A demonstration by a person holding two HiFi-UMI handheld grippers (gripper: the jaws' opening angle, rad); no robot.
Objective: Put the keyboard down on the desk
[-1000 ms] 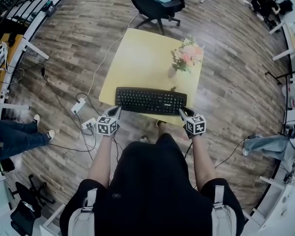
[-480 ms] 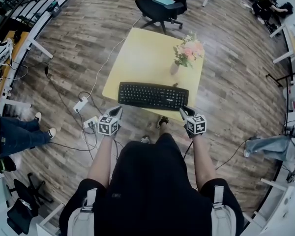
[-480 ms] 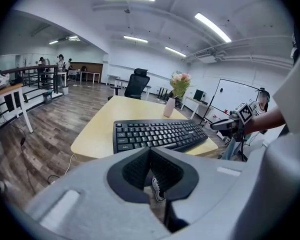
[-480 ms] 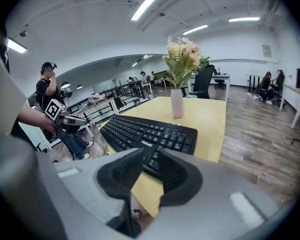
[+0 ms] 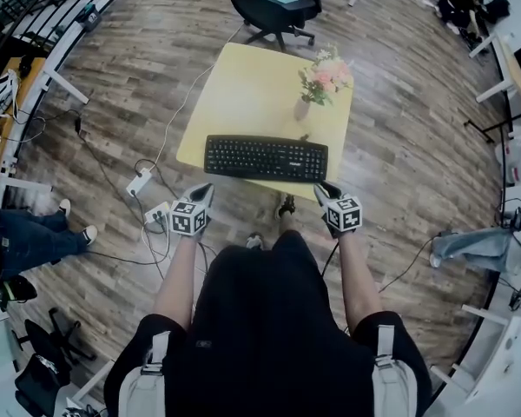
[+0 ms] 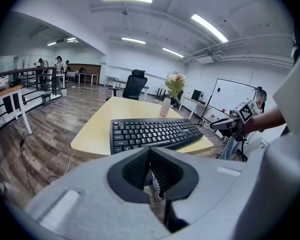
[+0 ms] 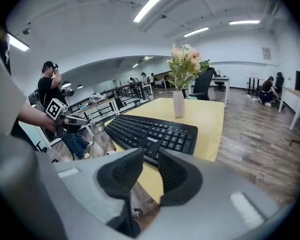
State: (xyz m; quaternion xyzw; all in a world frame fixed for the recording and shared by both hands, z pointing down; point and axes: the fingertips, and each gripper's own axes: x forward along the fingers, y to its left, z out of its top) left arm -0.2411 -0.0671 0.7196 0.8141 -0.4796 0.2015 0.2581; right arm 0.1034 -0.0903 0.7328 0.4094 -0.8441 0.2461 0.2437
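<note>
The black keyboard (image 5: 266,158) lies flat along the front edge of the yellow desk (image 5: 252,94). It also shows in the left gripper view, keyboard (image 6: 152,133), and in the right gripper view, keyboard (image 7: 152,134). My left gripper (image 5: 207,189) hangs just off the desk's front edge, below the keyboard's left end. It is shut and empty, left gripper (image 6: 150,151). My right gripper (image 5: 323,189) hangs off the edge below the keyboard's right end. Its jaws are drawn together with nothing between them, right gripper (image 7: 150,154). Neither gripper touches the keyboard.
A vase of pink flowers (image 5: 317,85) stands on the desk behind the keyboard's right half. A black office chair (image 5: 273,7) stands beyond the desk. A power strip (image 5: 139,183) and cables lie on the wooden floor to the left. A person's legs (image 5: 35,241) are at the far left.
Both grippers have drawn back a little from the keyboard's ends toward the person. The keyboard stays lying on the desk.
</note>
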